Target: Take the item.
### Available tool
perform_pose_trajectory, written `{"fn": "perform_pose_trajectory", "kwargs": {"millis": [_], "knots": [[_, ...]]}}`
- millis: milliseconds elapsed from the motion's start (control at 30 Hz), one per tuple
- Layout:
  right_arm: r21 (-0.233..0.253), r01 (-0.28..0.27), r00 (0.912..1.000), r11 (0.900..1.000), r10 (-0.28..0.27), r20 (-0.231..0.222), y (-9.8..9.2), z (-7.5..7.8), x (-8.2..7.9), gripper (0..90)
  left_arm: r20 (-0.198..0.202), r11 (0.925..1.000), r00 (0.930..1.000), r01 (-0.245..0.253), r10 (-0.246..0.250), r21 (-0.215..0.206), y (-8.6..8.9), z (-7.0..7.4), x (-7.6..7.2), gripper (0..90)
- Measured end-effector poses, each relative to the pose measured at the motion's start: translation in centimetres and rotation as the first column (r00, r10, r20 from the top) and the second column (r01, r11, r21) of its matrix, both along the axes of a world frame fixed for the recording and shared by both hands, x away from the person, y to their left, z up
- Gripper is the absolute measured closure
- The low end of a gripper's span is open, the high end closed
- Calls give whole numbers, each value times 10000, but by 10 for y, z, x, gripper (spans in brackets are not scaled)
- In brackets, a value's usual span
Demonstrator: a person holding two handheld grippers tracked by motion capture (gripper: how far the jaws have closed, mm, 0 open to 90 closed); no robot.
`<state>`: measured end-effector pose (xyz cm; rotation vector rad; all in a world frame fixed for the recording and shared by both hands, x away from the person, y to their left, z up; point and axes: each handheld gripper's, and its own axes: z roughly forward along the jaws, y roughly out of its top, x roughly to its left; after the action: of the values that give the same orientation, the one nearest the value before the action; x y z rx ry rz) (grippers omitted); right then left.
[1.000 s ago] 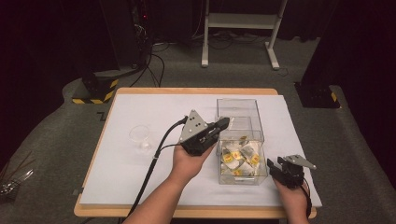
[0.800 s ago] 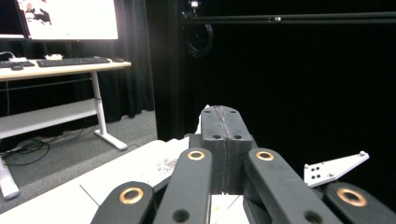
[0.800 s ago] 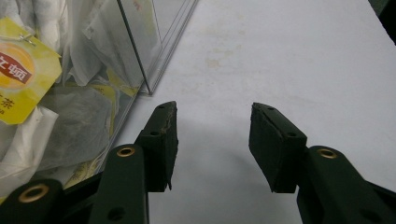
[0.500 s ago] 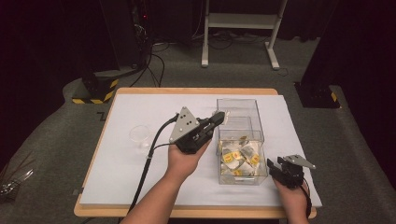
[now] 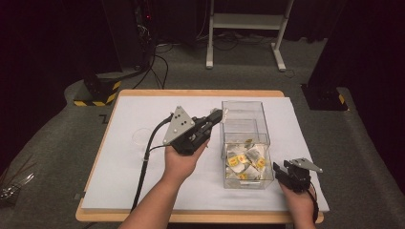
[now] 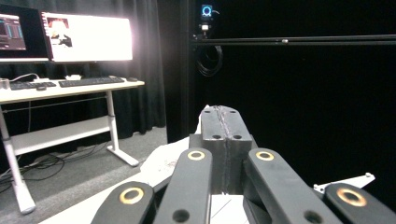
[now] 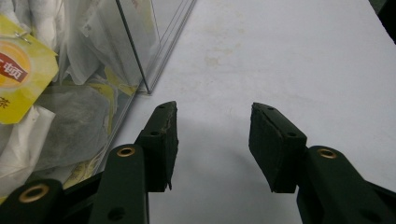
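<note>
My left tongs were up off the table, held in my left hand. They were tilted so the tips pointed away from me and toward the near left corner of the box. In the left gripper view, the jaws of the left tongs were pressed flat together with only a thin seam between them. A pale, crinkled bag showed just past and below the tips, pinched at its top edge as far as I could make out. In the high view it was only a small white scrap at the tips, just outside the box wall and above the sheet.

The box stood right of the middle of the sheet, clear-walled and open on top. The other bags were heaped in its near end, and some of them had yellow tags. A clear cup sat on the sheet to the left, well apart from the box and beyond my left hand.

My right tongs rested low by the near right corner of the box, in my right hand. In the right gripper view, the jaws of the right tongs stood wide apart over bare sheet and held nothing. The box wall was just to their left, and a yellow tag was pressed against the inside of it.
</note>
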<state>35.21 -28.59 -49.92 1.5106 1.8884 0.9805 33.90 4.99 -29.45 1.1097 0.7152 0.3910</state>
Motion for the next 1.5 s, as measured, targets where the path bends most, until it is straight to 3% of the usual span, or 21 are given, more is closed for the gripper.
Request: {"fn": "perform_pose_trajectory", "kwargs": {"millis": [433, 700, 1067, 1500], "knots": [[-43, 29, 10000, 10000, -29, -36, 0, 0, 0, 523, -124, 9989, 9989, -459, 458, -43, 27, -4, 7, 900], [-72, 40, 10000, 10000, -41, -65, 1, 0, 0, 523, -204, 9950, 9949, -986, 983, -138, 49, -5, 14, 900], [-120, 33, 10000, 9999, -34, -63, 1, 0, 1, 523, -201, 9847, 9846, -1739, 1736, -144, 84, -5, 25, 900], [-145, 45, 10000, 9999, -46, -59, 1, 0, 0, 523, -181, 9705, 9704, -2410, 2410, 34, 112, -6, 34, 900]]}}
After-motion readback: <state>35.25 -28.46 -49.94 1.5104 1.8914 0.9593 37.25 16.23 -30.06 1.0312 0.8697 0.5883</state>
